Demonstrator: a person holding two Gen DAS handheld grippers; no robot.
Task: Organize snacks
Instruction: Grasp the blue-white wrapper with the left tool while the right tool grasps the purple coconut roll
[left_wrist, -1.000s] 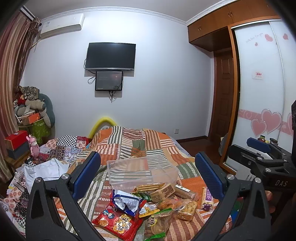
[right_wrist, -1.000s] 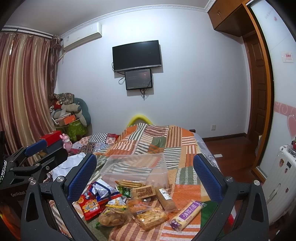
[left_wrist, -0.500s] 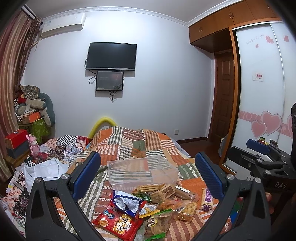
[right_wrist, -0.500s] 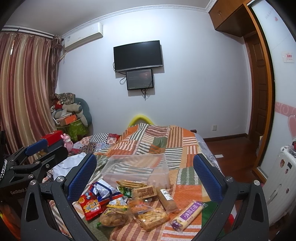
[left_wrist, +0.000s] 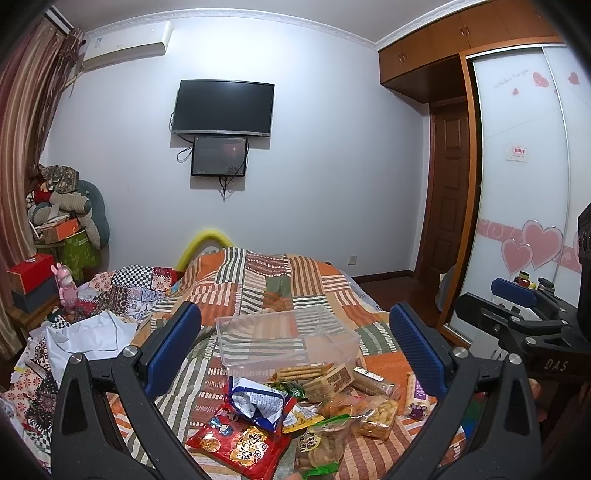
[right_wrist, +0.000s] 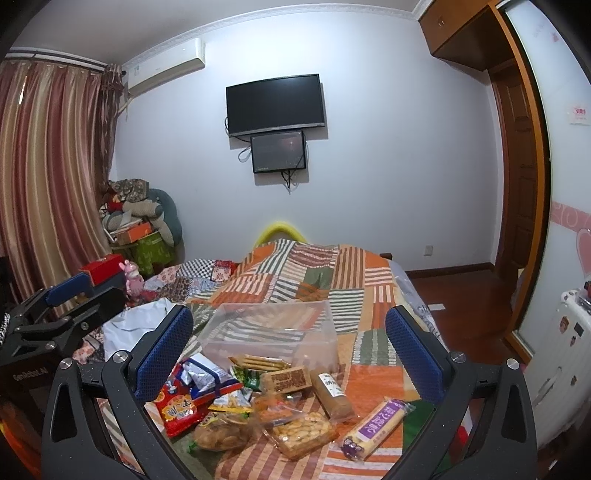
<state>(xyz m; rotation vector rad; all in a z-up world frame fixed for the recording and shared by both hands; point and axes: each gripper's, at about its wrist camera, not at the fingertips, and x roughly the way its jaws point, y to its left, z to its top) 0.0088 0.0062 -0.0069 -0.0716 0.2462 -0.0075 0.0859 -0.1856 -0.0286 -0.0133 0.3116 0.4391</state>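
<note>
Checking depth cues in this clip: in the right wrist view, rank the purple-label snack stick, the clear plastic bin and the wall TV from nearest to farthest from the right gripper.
From the right gripper:
1. Purple-label snack stick, lower right on the quilt.
2. Clear plastic bin, centre, behind the snack pile.
3. Wall TV, on the far wall.

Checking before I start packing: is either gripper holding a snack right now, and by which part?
Nothing is held. The left gripper and right gripper are both open above the snack pile.
</note>
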